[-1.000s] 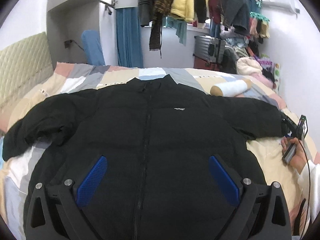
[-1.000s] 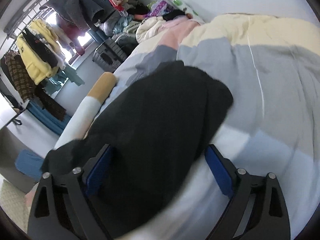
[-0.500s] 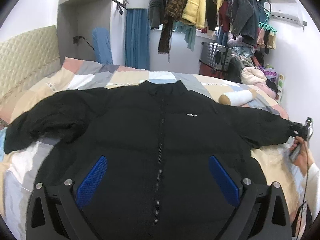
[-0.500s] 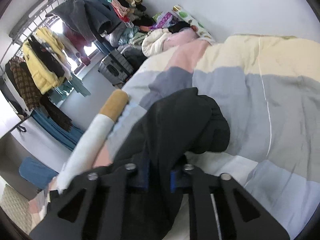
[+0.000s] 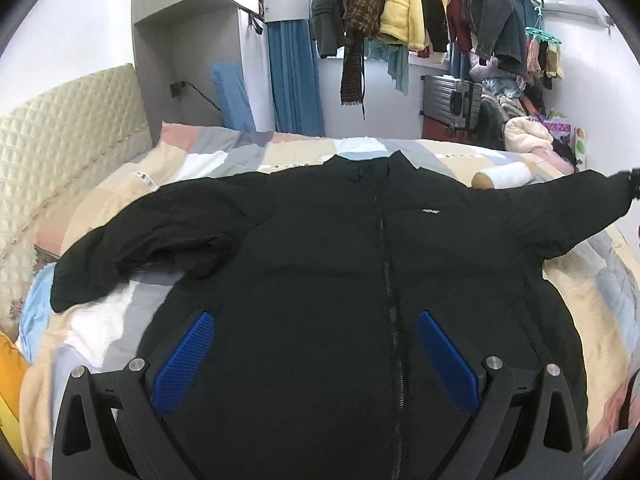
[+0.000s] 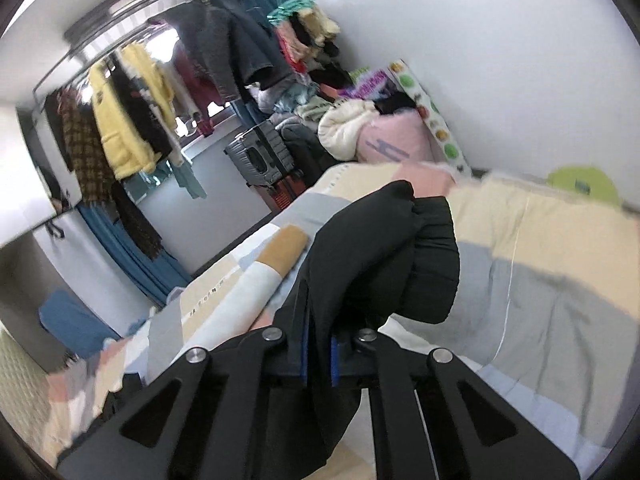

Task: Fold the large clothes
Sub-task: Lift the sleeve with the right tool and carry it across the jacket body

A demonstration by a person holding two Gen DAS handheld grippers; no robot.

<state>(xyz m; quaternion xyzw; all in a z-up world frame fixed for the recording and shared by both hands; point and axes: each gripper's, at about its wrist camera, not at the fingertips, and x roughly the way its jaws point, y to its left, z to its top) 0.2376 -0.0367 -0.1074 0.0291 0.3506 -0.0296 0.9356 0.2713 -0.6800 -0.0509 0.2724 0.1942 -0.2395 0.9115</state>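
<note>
A large black puffer jacket [image 5: 360, 272] lies face up on the bed, zipped, collar toward the far side. Its left sleeve [image 5: 132, 256] is bunched on the quilt. Its right sleeve [image 5: 576, 208] is stretched out and lifted off the bed. My left gripper [image 5: 316, 348] hovers open above the jacket's lower front, nothing between its blue pads. In the right wrist view my right gripper [image 6: 318, 354] is shut on the black sleeve's cuff [image 6: 384, 256], which hangs folded over the fingers above the quilt.
A patchwork quilt [image 5: 248, 156] covers the bed, with a cream headboard [image 5: 52, 148] at left. A white and tan bolster [image 5: 504, 176] lies beyond the jacket's right shoulder. A clothes rail [image 5: 424, 12], a grey suitcase [image 5: 452, 100] and piled bedding [image 6: 376, 132] stand past the bed.
My right gripper shut on the sleeve cuff and lifted it off the quilt, stretching the sleeve outward. My left gripper shifted sideways over the jacket and stayed open.
</note>
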